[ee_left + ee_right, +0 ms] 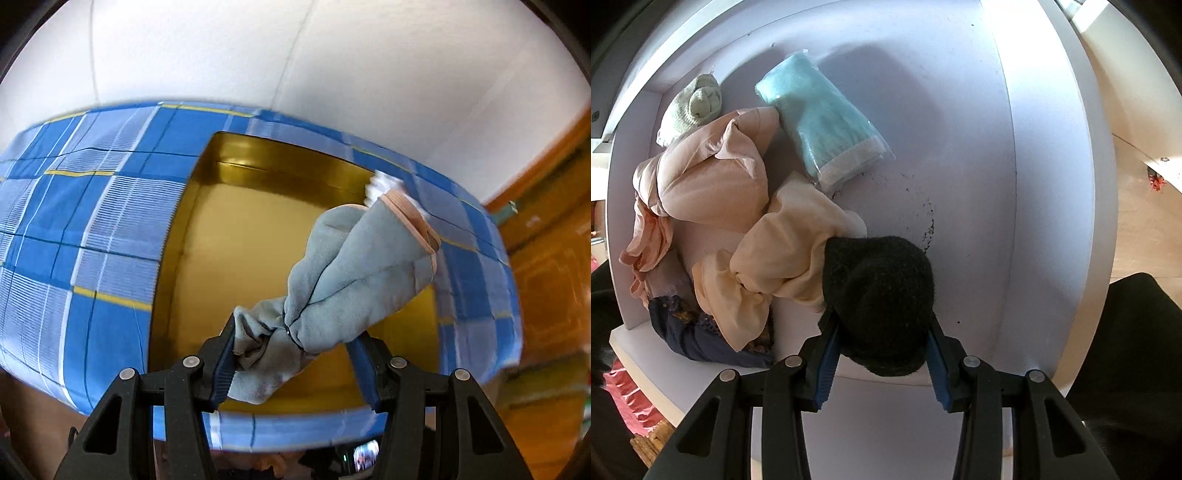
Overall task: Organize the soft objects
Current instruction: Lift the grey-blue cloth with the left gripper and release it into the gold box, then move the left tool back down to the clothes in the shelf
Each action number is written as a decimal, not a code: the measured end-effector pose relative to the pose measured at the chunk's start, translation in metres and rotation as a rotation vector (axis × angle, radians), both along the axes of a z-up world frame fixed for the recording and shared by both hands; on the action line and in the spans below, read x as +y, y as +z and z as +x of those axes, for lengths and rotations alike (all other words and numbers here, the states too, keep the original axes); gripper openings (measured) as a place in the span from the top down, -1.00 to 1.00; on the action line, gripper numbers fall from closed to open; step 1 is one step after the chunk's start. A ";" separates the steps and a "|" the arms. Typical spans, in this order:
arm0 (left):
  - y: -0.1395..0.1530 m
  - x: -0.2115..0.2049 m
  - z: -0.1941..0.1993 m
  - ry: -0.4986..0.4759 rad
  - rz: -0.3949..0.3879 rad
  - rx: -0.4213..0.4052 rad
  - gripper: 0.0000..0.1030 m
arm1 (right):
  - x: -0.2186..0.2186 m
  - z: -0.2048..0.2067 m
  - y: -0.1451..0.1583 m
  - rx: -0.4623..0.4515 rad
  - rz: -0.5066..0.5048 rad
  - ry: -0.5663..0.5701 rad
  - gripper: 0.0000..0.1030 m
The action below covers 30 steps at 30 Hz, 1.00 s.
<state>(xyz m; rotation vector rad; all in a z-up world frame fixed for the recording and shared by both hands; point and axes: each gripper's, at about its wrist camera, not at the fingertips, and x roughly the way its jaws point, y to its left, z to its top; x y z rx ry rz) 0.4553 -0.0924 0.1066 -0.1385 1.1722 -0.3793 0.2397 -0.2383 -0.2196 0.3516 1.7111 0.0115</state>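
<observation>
In the left wrist view my left gripper (295,350) is shut on a grey-blue sock bundle (354,273) with a pink cuff. It hangs above an open gold tin (236,236) whose bare floor shows beneath it. In the right wrist view my right gripper (882,336) is shut on a black woolly item (879,291) just over a white shelf (960,155). On that shelf lie a turquoise knit in a clear packet (827,129), a pale green knit (694,107), a pink cloth (705,177), a cream cloth (783,251) and a dark patterned cloth (687,336).
The tin sits on a blue checked cloth (74,221) in front of a white wall. A white soft thing (382,184) peeks out behind the sock at the tin's far right rim. Wooden furniture (546,277) stands to the right. The shelf's right half is bare, with dark specks.
</observation>
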 end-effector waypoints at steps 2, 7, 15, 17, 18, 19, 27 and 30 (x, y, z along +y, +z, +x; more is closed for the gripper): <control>-0.009 -0.003 0.023 0.044 0.014 0.028 -0.08 | -0.003 0.000 -0.002 0.005 0.014 -0.008 0.17; -0.030 -0.008 0.067 0.142 0.073 0.081 -0.08 | -0.009 0.000 -0.006 0.017 0.037 -0.019 0.17; -0.054 -0.022 0.109 0.211 0.160 0.102 -0.08 | -0.013 0.000 -0.012 0.041 0.076 -0.027 0.17; -0.059 -0.022 0.116 0.225 0.171 0.109 -0.12 | -0.014 -0.001 -0.012 0.043 0.079 -0.023 0.17; -0.060 -0.021 0.117 0.234 0.179 0.109 -0.13 | -0.014 -0.001 -0.012 0.043 0.078 -0.021 0.17; -0.060 -0.020 0.118 0.245 0.190 0.104 -0.22 | -0.015 0.000 -0.013 0.044 0.077 -0.020 0.17; -0.040 -0.017 0.106 0.239 0.224 0.027 -0.38 | -0.014 0.000 -0.012 0.044 0.079 -0.033 0.16; -0.039 -0.026 0.101 0.182 0.310 0.003 -0.30 | -0.013 0.000 -0.011 0.042 0.080 -0.037 0.16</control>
